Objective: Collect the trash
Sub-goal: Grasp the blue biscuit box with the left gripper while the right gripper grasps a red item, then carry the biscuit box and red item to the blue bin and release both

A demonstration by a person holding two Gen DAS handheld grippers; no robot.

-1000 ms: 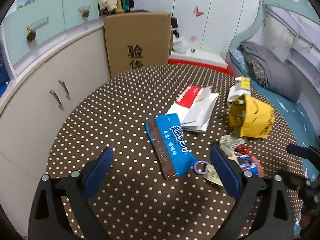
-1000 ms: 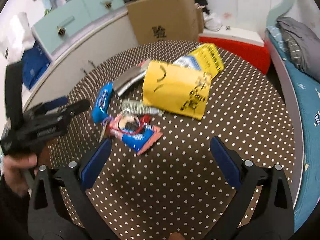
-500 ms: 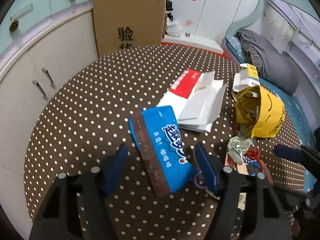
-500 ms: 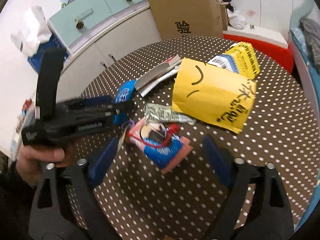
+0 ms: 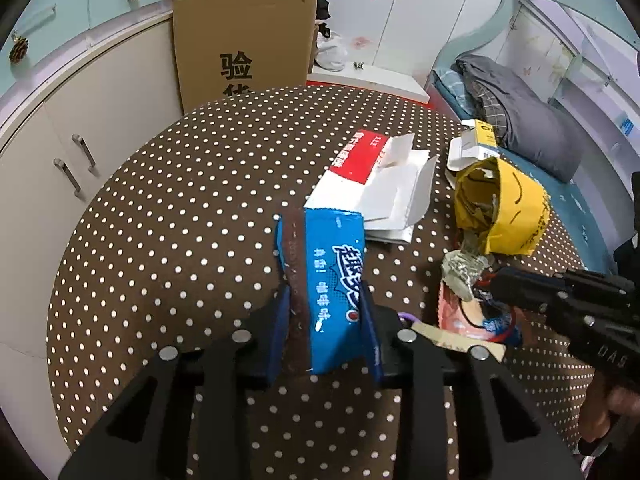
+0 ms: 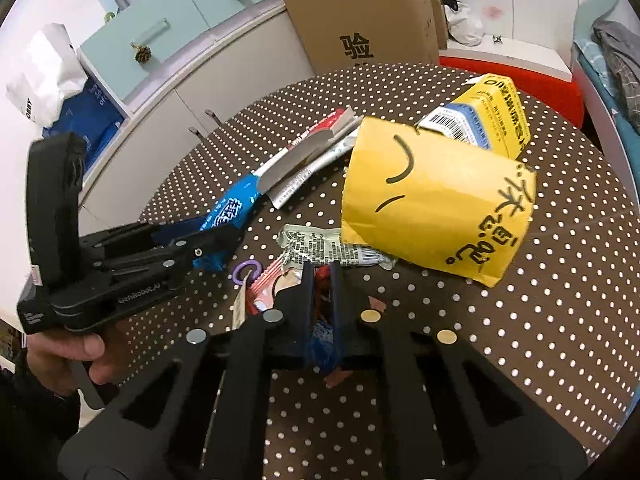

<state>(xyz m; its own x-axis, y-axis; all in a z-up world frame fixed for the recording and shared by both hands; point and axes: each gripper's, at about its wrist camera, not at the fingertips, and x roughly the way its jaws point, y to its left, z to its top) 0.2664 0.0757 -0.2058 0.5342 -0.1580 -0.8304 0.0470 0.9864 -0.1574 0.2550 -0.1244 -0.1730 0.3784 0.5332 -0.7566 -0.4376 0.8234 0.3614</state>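
Left gripper (image 5: 324,296): jaws closing around the near end of a blue snack wrapper (image 5: 334,276), both pads at or against its sides. The wrapper is glossy blue with white Chinese lettering and a brown sealed strip along its left edge; it lies near the middle of the round table (image 5: 168,208), which carries a brown cloth with white dots.

Right gripper (image 6: 320,276): clenched tight on a crumpled red and blue wrapper (image 6: 320,334), which bunches between the pads. This wrapper sits toward the table's near edge in the right wrist view, beside a purple ring (image 6: 244,270) with a tan tag attached.

Just beyond it lies a flattened pale green packet (image 6: 324,246) printed with small text too fine to read. Touching that packet is a yellow paper bag (image 6: 432,208) on its side, marked with black handwritten Chinese characters and curved strokes. Behind the bag rests a yellow and blue carton (image 6: 484,120) bearing a barcode. A red and white flattened box (image 5: 372,176) overlaps the far end of the blue wrapper.

Off the table's far edge stands a cardboard box (image 5: 244,40) printed with large black Chinese characters.
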